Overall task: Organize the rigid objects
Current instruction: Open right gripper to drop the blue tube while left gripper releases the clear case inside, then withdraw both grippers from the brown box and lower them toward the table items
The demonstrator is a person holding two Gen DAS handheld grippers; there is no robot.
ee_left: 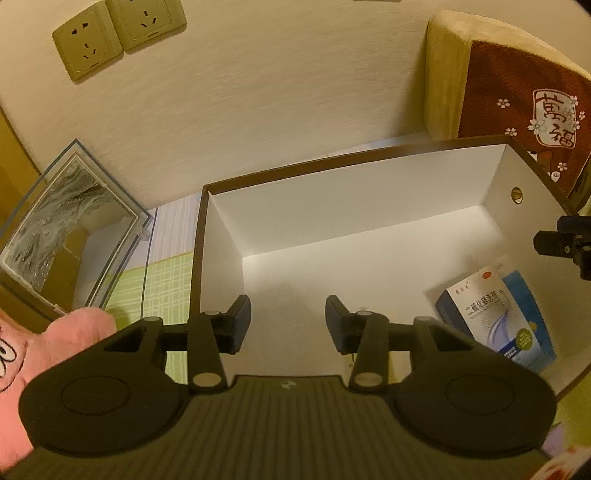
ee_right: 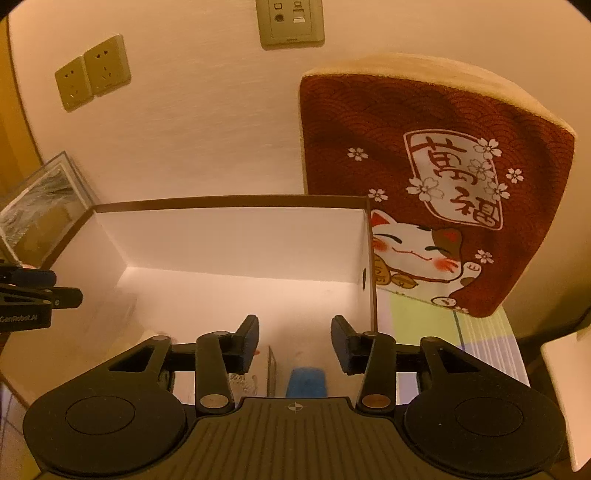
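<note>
A white box with a brown rim [ee_left: 332,177] stands against the wall; it also shows in the right wrist view [ee_right: 229,236]. A blue-and-white medicine carton [ee_left: 495,314] lies on the box floor at the right. My left gripper [ee_left: 288,321] is open and empty above the box's front left. My right gripper [ee_right: 295,341] is open and empty over the box's near edge, above a blue item [ee_right: 306,382] and a clear packet [ee_right: 247,380], both partly hidden. The right gripper's tip shows at the edge of the left wrist view [ee_left: 565,243].
A red lucky-cat cushion [ee_right: 436,177] leans on the wall right of the box. A clear case [ee_left: 70,229] stands to the left. A pink soft item [ee_left: 48,343] lies at the front left. Wall sockets [ee_left: 118,33] are above. A green-checked mat [ee_left: 170,280] covers the surface.
</note>
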